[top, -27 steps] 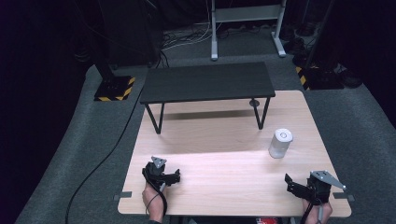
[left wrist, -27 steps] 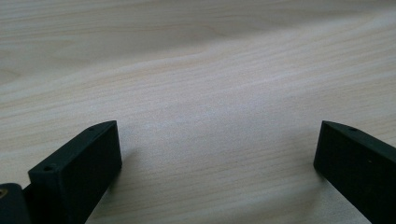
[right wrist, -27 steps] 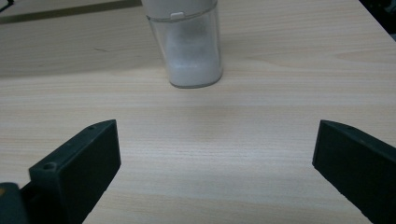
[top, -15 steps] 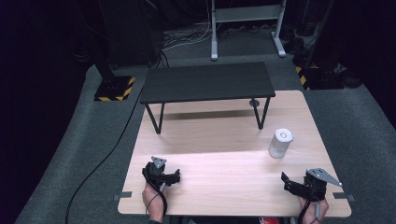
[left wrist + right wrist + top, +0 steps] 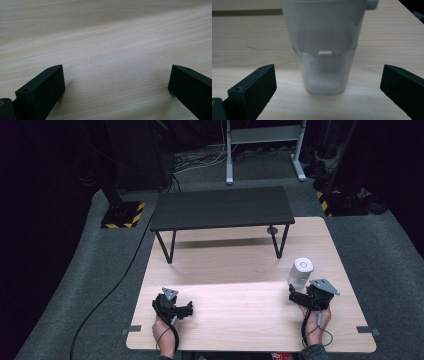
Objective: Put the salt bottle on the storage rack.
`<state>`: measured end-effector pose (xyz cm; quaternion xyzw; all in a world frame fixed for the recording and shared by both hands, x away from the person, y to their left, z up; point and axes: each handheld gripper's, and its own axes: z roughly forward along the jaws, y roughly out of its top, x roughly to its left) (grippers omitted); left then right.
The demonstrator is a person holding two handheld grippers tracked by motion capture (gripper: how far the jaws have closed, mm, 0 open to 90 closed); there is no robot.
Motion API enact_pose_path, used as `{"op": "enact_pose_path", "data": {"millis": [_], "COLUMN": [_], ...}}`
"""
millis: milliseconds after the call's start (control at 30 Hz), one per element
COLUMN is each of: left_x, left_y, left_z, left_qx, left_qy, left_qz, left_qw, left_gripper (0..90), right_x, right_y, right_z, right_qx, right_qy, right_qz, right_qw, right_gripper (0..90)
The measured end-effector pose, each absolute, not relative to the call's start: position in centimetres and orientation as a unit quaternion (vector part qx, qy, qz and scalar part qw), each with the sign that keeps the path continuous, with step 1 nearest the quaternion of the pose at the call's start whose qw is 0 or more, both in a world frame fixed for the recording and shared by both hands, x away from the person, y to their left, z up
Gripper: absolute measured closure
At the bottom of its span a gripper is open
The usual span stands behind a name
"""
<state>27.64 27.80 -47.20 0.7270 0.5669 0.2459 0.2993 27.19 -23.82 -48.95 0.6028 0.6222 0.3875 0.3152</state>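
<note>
A white shaker-like container (image 5: 301,271) with a white lid stands upright on the right part of the light wooden table (image 5: 240,320). In the right gripper view the container (image 5: 324,47) has a clear lower part holding white powder and stands just ahead of the two wide-apart jaws. My right gripper (image 5: 299,294) is open, right in front of the container, not touching it. My left gripper (image 5: 186,310) rests low over the table's front left, open, with bare wood (image 5: 115,62) between its jaws.
A low black bench (image 5: 222,209) on thin legs stands across the far half of the table. A small dark round thing (image 5: 272,230) lies under its right side. A black cable (image 5: 115,285) runs over the grey floor on the left.
My right gripper has moved forward and left from the table's front right corner, up to the white container. The left gripper has stayed put.
</note>
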Motion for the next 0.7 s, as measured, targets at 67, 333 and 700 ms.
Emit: {"op": "enact_pose_path", "data": {"millis": [67, 333, 700], "left_x": [27.6, 27.7, 27.6], "left_y": [27.8, 27.8, 27.8], "left_z": [-47.2, -47.2, -47.2], "left_qx": [0.727, 0.726, 0.726], "left_qy": [0.566, 0.568, 0.568], "left_qz": [0.246, 0.246, 0.246], "left_qw": [0.299, 0.299, 0.299], "left_gripper": [0.2, 0.2, 0.2], "right_x": [27.8, 30.2, 30.5], "right_y": [-23.6, -22.6, -21.2], "right_z": [-49.0, -49.3, -49.3], "right_qx": [0.600, 0.600, 0.610], "right_qy": [0.622, 0.629, 0.619], "right_qz": [0.389, 0.373, 0.358], "right_qw": [0.319, 0.326, 0.340], "right_gripper": [0.0, 0.0, 29.6]}}
